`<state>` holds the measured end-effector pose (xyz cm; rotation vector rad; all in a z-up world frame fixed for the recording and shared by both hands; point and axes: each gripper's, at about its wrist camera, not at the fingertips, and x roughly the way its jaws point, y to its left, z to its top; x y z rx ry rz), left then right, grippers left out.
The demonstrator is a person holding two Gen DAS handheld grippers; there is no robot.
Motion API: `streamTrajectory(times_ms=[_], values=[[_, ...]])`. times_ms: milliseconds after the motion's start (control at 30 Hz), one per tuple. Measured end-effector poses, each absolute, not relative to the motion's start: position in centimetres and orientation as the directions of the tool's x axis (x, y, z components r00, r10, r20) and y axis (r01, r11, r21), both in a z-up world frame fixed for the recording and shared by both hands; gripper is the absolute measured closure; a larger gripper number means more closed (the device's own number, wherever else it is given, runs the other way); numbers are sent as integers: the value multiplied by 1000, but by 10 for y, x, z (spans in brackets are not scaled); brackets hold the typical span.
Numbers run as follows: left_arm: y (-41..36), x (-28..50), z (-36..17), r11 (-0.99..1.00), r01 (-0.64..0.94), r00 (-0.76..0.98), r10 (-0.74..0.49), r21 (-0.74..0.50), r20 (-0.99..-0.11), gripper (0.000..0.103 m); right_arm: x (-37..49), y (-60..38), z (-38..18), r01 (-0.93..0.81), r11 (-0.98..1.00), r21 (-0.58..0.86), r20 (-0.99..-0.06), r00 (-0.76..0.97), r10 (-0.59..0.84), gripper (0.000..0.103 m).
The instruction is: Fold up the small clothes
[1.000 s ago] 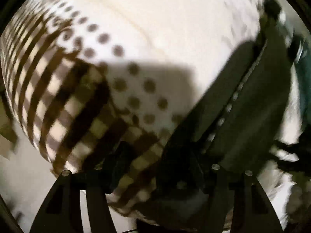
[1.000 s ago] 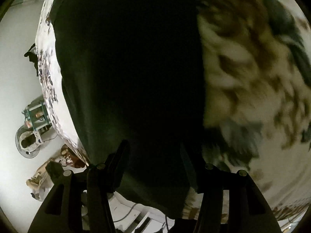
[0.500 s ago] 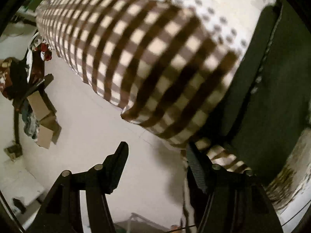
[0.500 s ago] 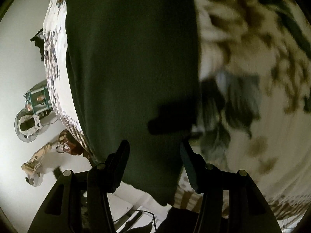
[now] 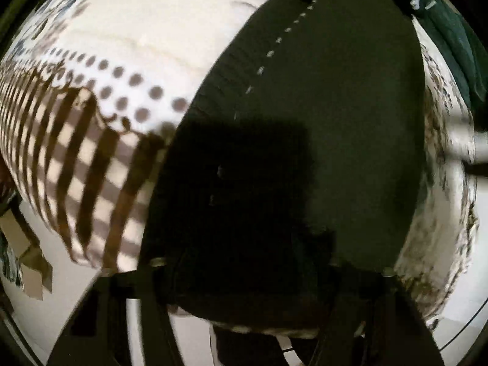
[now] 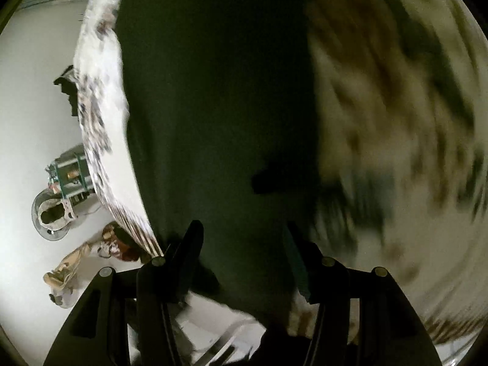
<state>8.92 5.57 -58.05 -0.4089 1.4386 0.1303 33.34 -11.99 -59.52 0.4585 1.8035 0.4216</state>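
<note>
Dark green garment [image 5: 320,128] lies flat on the patterned bedcover [image 5: 146,45], its near edge at the bed's edge. My left gripper [image 5: 244,262] hangs over that edge; its jaws have just been closing, but shadow hides whether they grip cloth. My right gripper [image 6: 244,253] stands open, 2 fingers astride the garment's edge, not clamped

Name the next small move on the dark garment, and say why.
Probably close the right claw on the dark garment at its near edge: its jaws stand open over that edge. The left claw has just been closing its jaws, the garment apparently between them, though shadow hides the contact. Both ends likely need gripping before folding.
</note>
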Motion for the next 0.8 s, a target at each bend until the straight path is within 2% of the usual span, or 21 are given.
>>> streamTrajectory(times_ms=[33,100,267,433,467,500,600,800], values=[[56,87,-581,930,-320,148,-141,-182,-979,89,348,-110,-591,78,862,501,-830,-240,504,47],[55,79,-579,932,-301,190,-146,-199,-971,96,380,-85,-583,33,871,490,-847,-219,484,47],[70,59,-553,921,-290,267,-184,-261,-946,97,428,-18,-576,-21,879,476,-864,-196,463,47],[81,51,-533,915,-272,306,-212,-298,-928,97,438,60,-605,-15,903,429,-878,-243,413,48],[84,49,-531,911,-272,310,-221,-309,-925,97,437,71,-610,-36,910,412,-886,-250,391,53],[88,47,-530,910,-274,315,-221,-312,-923,97,433,76,-614,-57,926,373,-905,-241,350,95],[103,41,-526,896,-291,331,-233,-334,-914,97,425,86,-617,-58,956,289,-939,-211,271,98],[108,48,-520,902,-282,345,-224,-328,-911,97,422,109,-584,-100,951,293,-949,-149,277,98]])
